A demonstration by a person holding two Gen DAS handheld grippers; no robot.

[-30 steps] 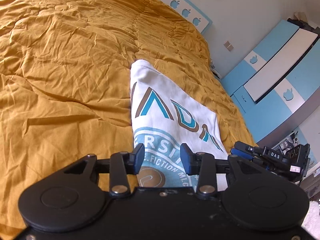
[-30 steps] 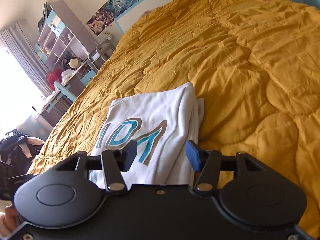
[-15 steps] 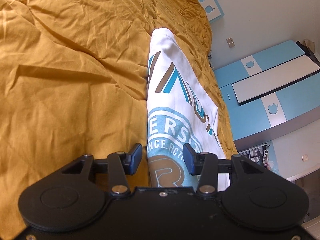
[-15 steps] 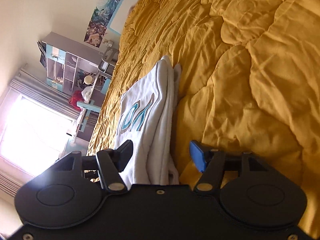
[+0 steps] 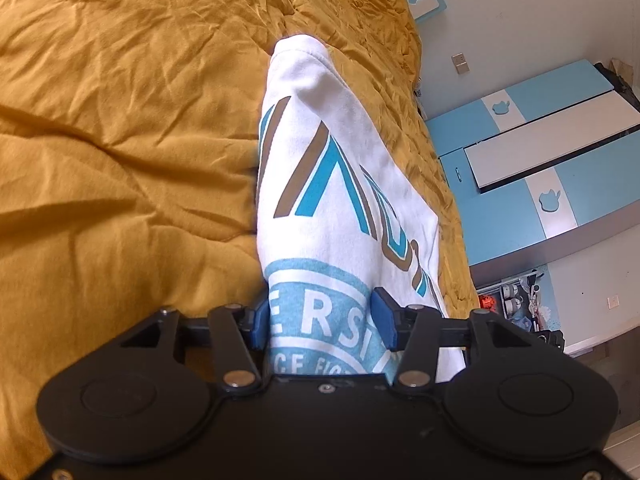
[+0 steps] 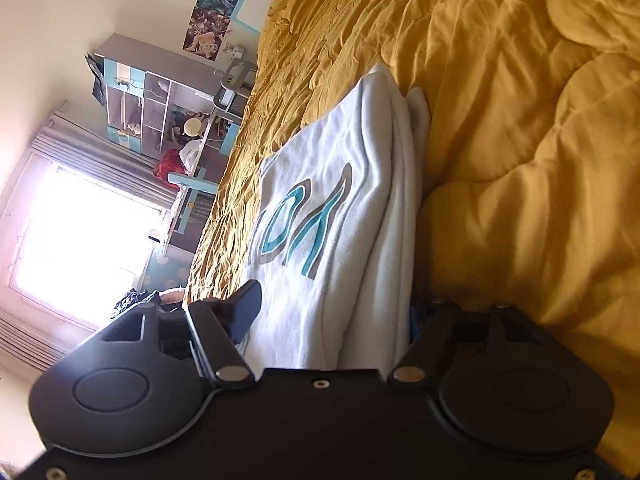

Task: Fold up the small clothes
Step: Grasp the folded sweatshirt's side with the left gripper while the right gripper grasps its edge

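A folded white T-shirt (image 5: 332, 184) with teal and brown print lies on the mustard-yellow quilt (image 5: 120, 140). My left gripper (image 5: 320, 320) is open, its blue-padded fingers on either side of the shirt's near edge over the round teal print. In the right wrist view the same shirt (image 6: 320, 216) shows its stacked folded layers. My right gripper (image 6: 332, 316) is open and straddles that edge; its right finger is tucked low between shirt and quilt and mostly hidden.
The quilt (image 6: 520, 120) covers the whole bed. A blue and white wardrobe (image 5: 540, 152) stands beyond the bed's far side. A shelf unit (image 6: 160, 108), a desk and a bright window (image 6: 80, 232) are on the other side.
Both grippers have rolled sideways and moved forward onto the shirt, so each now has the shirt's edge between its open fingers. The shirt has stayed on the quilt.
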